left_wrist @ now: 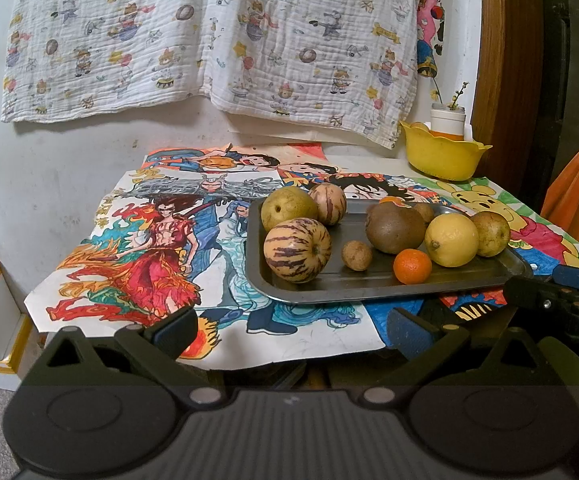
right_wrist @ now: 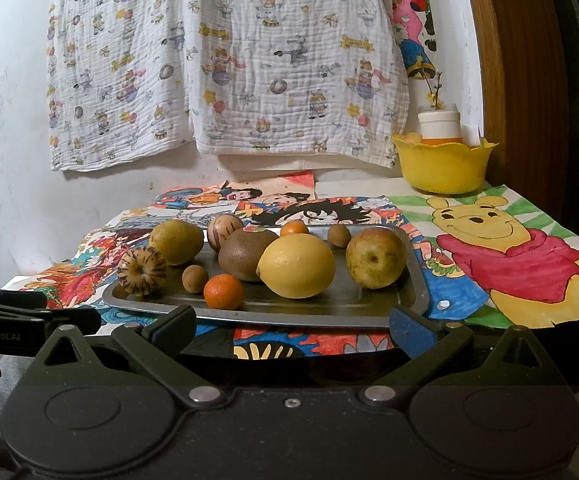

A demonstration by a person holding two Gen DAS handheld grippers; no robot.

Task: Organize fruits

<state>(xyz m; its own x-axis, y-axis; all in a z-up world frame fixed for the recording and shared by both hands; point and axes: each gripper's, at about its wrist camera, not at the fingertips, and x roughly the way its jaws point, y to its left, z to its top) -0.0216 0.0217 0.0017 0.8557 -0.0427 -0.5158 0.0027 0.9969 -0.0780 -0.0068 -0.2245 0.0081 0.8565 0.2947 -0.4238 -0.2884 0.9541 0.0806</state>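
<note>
Metal tray (right_wrist: 415,280) on the table holds all the fruit, left to right: striped melon (right_wrist: 142,271), small brown fruit (right_wrist: 194,279), tangerine (right_wrist: 223,291), lemon (right_wrist: 296,266), pear (right_wrist: 375,258). That suits either an unsorted pile or a finished gathering. Left gripper (left_wrist: 291,330) and right gripper (right_wrist: 293,328) both gape wide, holding nothing. Only the right view shows the bear drawing (right_wrist: 517,256) whole.

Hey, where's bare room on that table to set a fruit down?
Free: the drawings right of the tray, before the yellow bowl; also the drawings left of the tray. Crowded: the tray itself, fruit packed around the lemon.
</note>
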